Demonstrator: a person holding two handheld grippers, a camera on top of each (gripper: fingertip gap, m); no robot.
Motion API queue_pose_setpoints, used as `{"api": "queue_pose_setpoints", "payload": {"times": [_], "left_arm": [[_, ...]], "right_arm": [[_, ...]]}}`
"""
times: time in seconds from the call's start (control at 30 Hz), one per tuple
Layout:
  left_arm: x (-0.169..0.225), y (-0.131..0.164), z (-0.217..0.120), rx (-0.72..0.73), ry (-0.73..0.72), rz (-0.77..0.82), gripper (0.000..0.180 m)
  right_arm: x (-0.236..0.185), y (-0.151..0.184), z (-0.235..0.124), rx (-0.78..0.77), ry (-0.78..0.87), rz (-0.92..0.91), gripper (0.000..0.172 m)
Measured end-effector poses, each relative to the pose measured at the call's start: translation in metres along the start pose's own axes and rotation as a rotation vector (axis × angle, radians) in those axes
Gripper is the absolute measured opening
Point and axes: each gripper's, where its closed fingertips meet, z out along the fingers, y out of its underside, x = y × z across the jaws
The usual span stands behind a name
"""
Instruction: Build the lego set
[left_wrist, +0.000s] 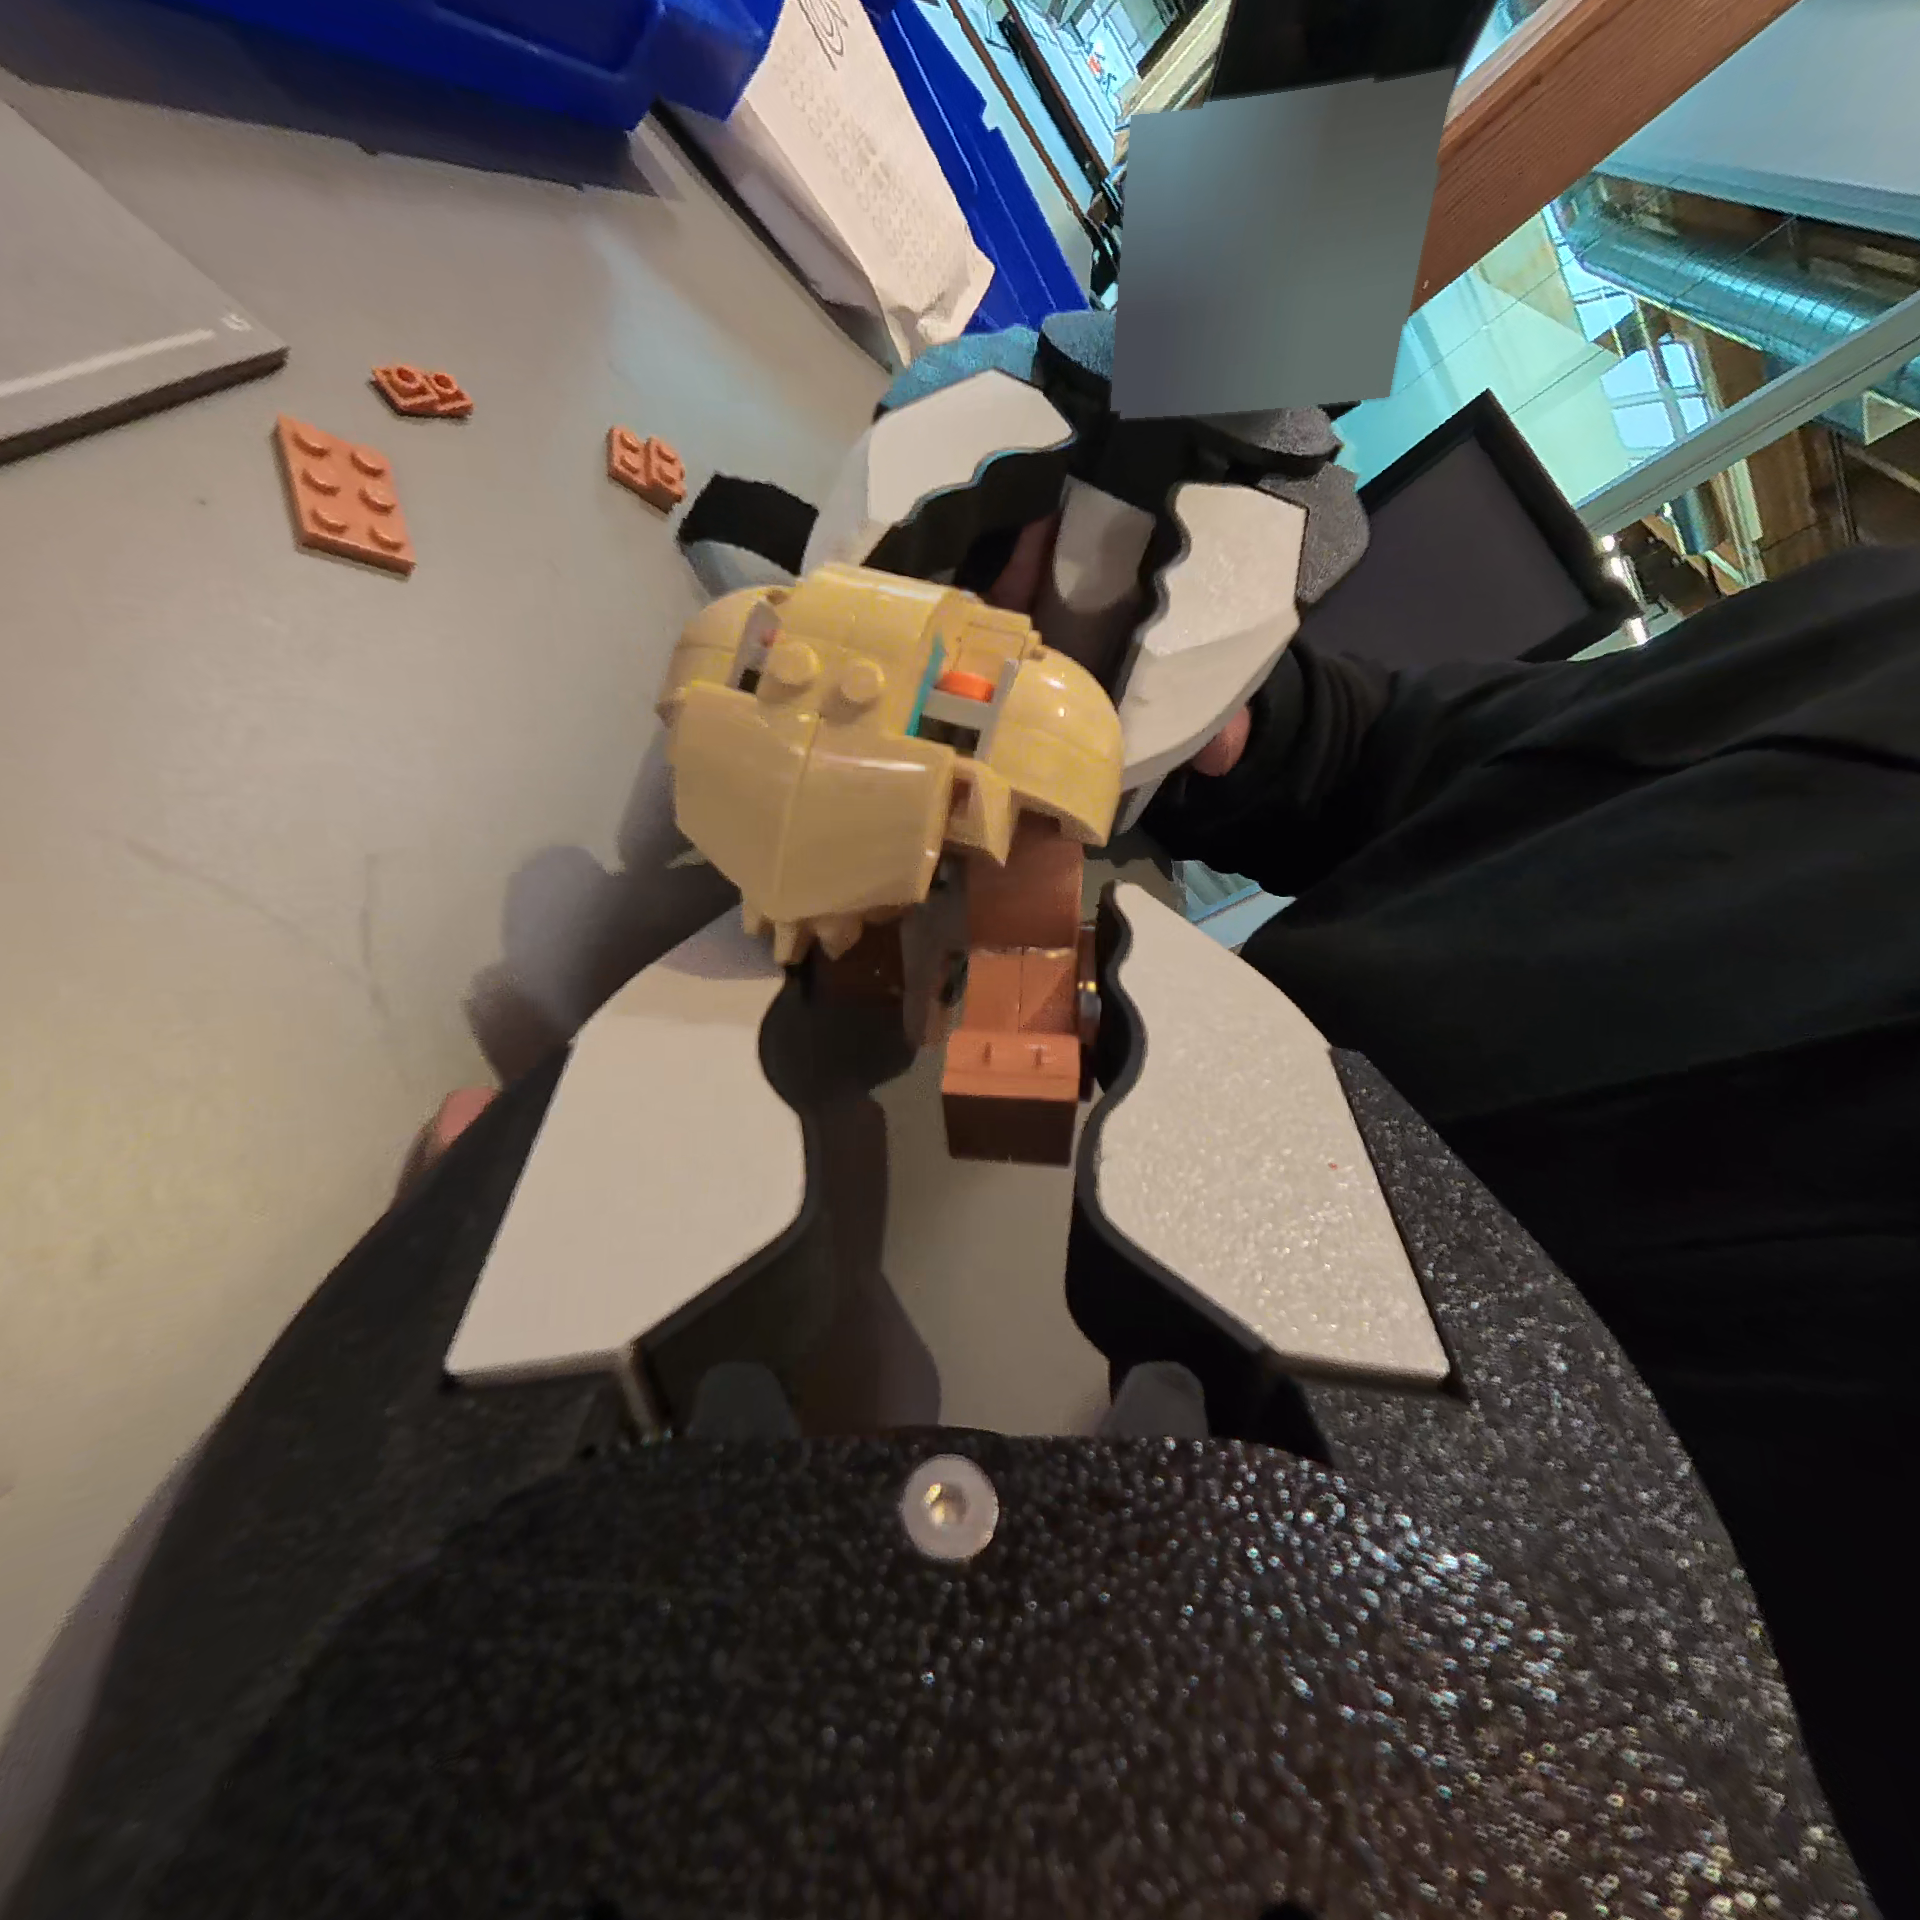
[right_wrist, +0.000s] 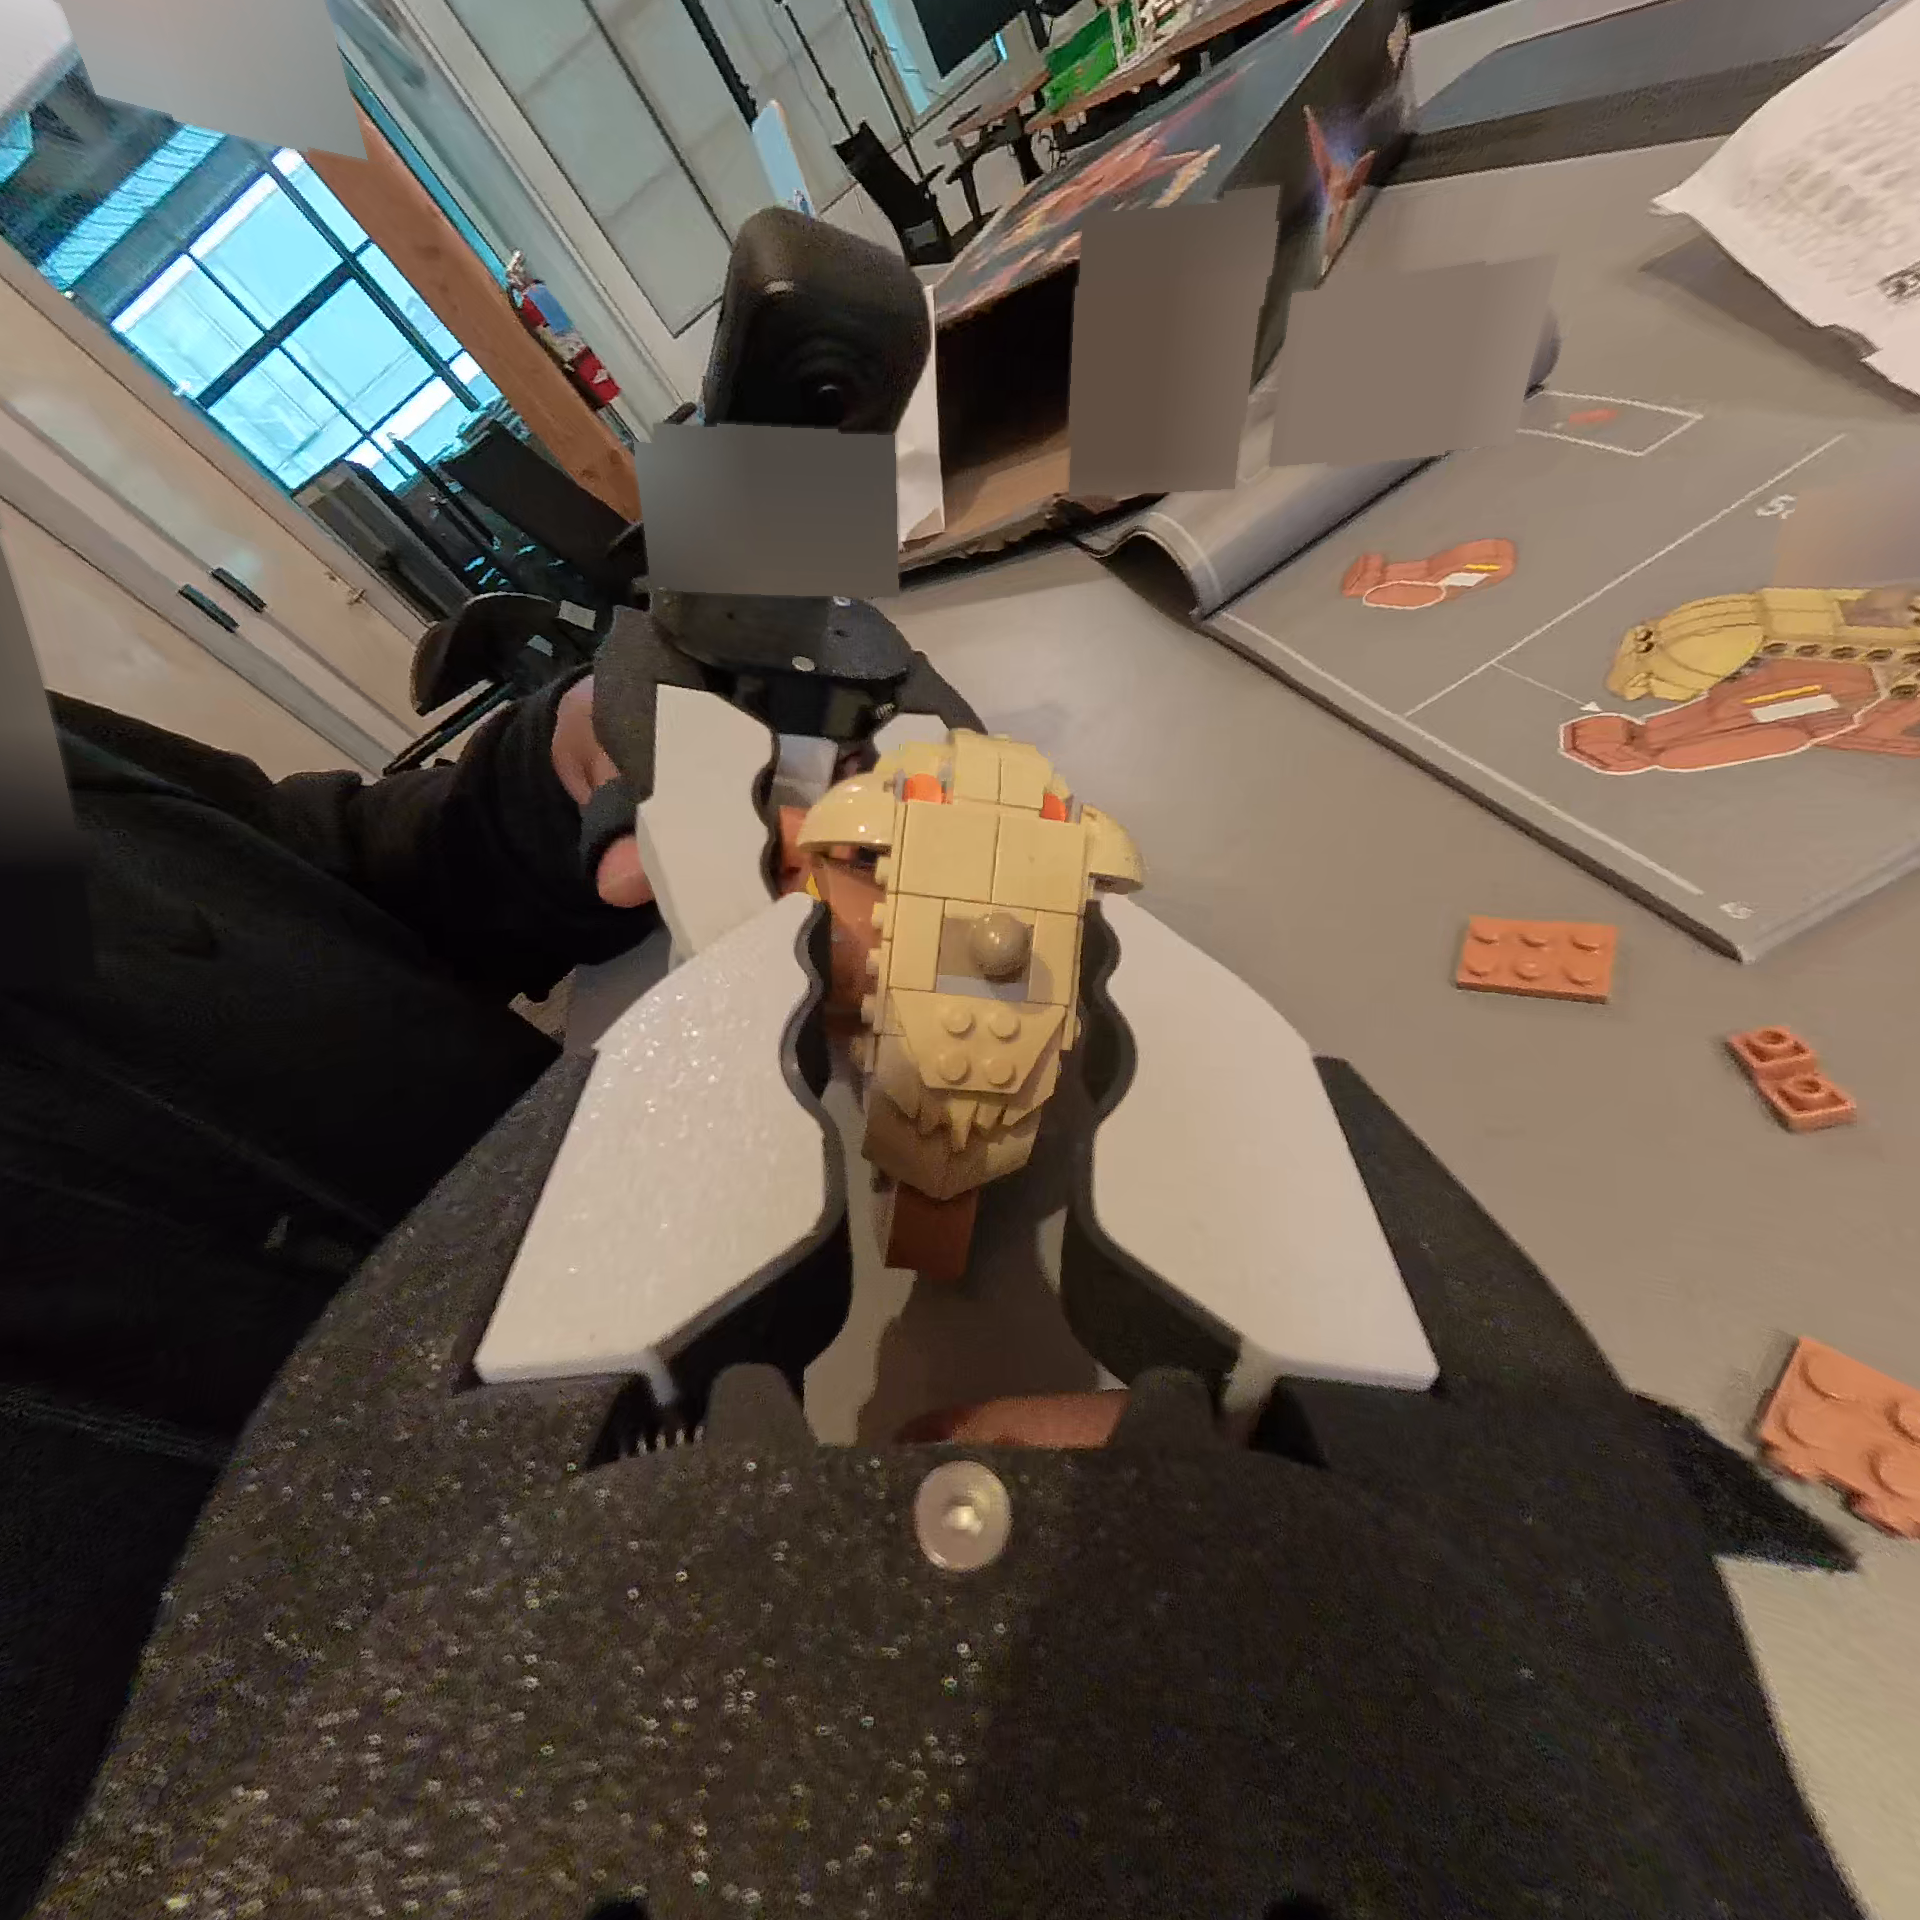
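Held up over the grey table (left_wrist: 208, 831): a tan and brown brick model (left_wrist: 894, 769), right between two grippers that point at each other.

Left gripper (left_wrist: 940, 966) at the brown bottom end. Fingers part way apart, with the brown bricks filling the space between them. One pad right up against the brown block, the other against the darker brown bit, so likely pinching the model there, though a little blurry.

Right gripper (right_wrist: 956, 925) coming from the other side, around the tan top. Fingers also part way apart, one just beside each side of the tan part. Too close to tell if pressing or only near.

Long way of the model: from one gripper across to the other, brown end by the left, tan end by the right. Both about as near.

On the table off to the side: loose orange-brown plates (left_wrist: 343, 494), well apart from the model. Farther off, an open instruction booklet (right_wrist: 1558, 675).
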Motion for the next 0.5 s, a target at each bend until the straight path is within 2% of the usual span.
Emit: {"api": "queue_pose_setpoints", "payload": {"times": [0.1, 0.13, 0.27, 0.5], "left_arm": [[0.002, -0.003, 0.000, 0.017, 0.021, 0.006, 0.051], [0.004, -0.004, 0.000, 0.025, 0.030, 0.024, 0.050], [0.017, -0.012, -0.001, 0.086, 0.080, 0.125, 0.043], [0.024, -0.024, -0.007, 0.166, 0.128, 0.144, 0.041]], "right_arm": [[-0.001, -0.004, -0.002, 0.028, -0.019, 0.017, 0.045], [-0.002, -0.008, -0.004, 0.053, -0.037, 0.032, 0.039], [-0.008, -0.023, -0.010, 0.160, -0.136, 0.097, 0.038], [-0.011, -0.035, -0.010, 0.192, -0.114, 0.093, 0.038]]}}
